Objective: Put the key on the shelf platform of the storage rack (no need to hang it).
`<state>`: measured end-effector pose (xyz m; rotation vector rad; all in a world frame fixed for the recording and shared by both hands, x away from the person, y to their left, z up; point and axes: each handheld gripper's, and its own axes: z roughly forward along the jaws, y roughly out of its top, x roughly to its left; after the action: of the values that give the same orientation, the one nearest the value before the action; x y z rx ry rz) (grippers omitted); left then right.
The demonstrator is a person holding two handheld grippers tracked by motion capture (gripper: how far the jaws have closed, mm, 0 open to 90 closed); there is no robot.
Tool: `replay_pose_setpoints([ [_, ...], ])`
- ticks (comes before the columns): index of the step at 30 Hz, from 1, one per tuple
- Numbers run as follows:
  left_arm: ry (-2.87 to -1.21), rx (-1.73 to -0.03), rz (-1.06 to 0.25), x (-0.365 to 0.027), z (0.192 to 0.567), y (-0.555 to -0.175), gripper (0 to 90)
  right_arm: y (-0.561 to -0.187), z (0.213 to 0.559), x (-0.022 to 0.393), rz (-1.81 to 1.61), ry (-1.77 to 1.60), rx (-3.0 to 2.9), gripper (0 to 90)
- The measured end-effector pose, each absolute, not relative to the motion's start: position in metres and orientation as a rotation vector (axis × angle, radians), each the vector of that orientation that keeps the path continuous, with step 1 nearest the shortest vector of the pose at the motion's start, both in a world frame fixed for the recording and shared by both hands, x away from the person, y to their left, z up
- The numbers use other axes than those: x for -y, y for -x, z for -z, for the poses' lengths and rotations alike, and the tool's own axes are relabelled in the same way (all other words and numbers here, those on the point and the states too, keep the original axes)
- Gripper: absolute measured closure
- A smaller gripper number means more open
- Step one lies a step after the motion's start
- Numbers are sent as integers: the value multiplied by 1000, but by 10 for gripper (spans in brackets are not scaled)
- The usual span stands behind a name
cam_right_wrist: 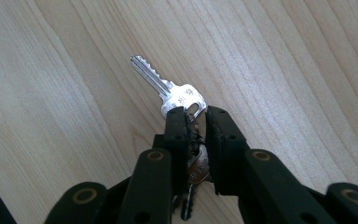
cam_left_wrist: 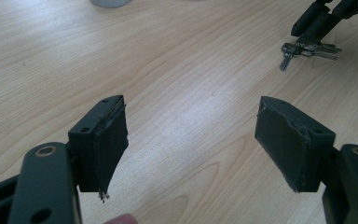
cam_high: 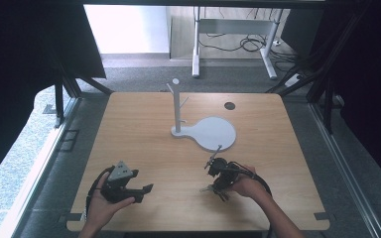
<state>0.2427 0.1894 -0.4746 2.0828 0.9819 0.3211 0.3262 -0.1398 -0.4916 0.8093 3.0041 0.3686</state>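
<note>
High view: the left hand-held gripper [cam_high: 146, 188] is held low over the near-left tabletop [cam_high: 144, 124], released. The right hand-held gripper [cam_high: 212, 186] is set on a bunch of keys [cam_high: 209, 189] near a white stand [cam_high: 206, 131].

Left gripper view: jaws are spread wide over bare wood; the keys [cam_left_wrist: 307, 50] are seen well apart.

Right gripper view: the keys [cam_right_wrist: 177, 95] are seen lying on the tabletop, their ring end clamped between the nearly closed jaws.
</note>
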Motion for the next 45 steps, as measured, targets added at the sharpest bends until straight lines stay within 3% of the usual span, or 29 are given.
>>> replay_pose_setpoints([
  [6,-2085,-982,-324,-189,475,-243,255,-326,492,140,-379,-831,-3006,882],
  [16,-2087,-985,-322,-191,475,-243,255,-322,487,144,-354,-823,-3006,893],
  [45,-2076,-986,-323,-192,473,-242,255,-330,406,165,-451,-844,-2911,895],
])
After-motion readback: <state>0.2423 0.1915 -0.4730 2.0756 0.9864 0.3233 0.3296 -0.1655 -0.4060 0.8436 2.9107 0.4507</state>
